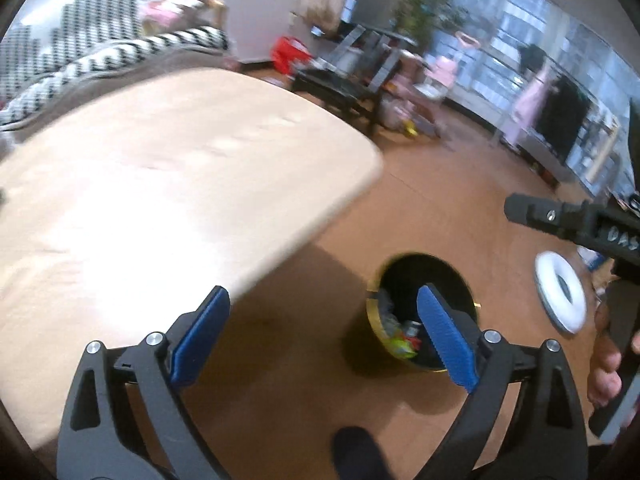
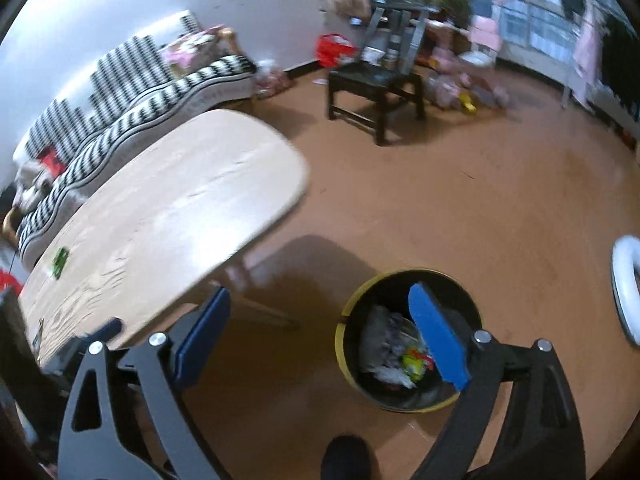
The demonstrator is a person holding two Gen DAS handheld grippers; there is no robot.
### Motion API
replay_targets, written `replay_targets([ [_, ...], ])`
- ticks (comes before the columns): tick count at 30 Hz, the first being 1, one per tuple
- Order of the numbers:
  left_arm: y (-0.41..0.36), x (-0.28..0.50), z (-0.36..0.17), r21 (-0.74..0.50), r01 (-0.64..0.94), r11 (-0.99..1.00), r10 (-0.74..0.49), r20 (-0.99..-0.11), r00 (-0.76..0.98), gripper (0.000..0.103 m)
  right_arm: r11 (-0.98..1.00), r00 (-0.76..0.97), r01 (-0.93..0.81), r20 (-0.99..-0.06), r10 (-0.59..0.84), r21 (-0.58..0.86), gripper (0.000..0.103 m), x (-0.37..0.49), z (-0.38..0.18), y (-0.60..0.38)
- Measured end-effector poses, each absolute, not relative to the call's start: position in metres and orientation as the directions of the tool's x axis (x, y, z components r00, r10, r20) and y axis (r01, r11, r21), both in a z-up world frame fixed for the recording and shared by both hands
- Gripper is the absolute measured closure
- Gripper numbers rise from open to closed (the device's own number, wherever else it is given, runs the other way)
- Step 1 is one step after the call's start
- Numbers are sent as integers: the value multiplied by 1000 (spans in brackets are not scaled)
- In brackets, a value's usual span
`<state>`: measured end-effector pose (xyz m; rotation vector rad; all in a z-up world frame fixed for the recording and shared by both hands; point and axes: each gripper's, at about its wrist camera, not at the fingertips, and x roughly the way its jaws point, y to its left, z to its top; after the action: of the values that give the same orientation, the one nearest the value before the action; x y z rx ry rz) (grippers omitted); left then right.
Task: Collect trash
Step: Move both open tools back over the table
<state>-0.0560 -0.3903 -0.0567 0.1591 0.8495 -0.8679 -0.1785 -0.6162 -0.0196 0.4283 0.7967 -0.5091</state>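
On the brown floor (image 2: 460, 184), just beside the corner of the pale wooden table (image 2: 192, 200), a black bin with a yellow rim (image 2: 348, 322) is standing upright and holding the collected trash (image 2: 414, 362): grey crumpled paper and a bright yellow-green wrapper with red on it. Both grippers are hanging above and near the bin, pointing down toward it. The left gripper (image 1: 322, 334) is showing its blue pads (image 1: 200, 338) spread wide apart with nothing between them. The right gripper (image 2: 320, 336) is likewise gaping, its jaws empty. A small green item (image 2: 60, 262) is lying on the table's far left part. A white ring (image 2: 626, 290) is resting on the floor to the right, well apart from the bin.
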Motion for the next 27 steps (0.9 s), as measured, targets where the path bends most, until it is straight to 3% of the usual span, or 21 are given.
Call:
replay_targets([
  [15, -131, 18, -16, -136, 428, 893, -396, -688, 608, 11, 930, 701, 322, -705, -108, 178, 13, -38, 14, -440],
  [27, -26, 39, -27, -94, 308, 947, -282, -701, 654, 11, 976, 712, 156, -702, -3, 154, 11, 19, 8, -329],
])
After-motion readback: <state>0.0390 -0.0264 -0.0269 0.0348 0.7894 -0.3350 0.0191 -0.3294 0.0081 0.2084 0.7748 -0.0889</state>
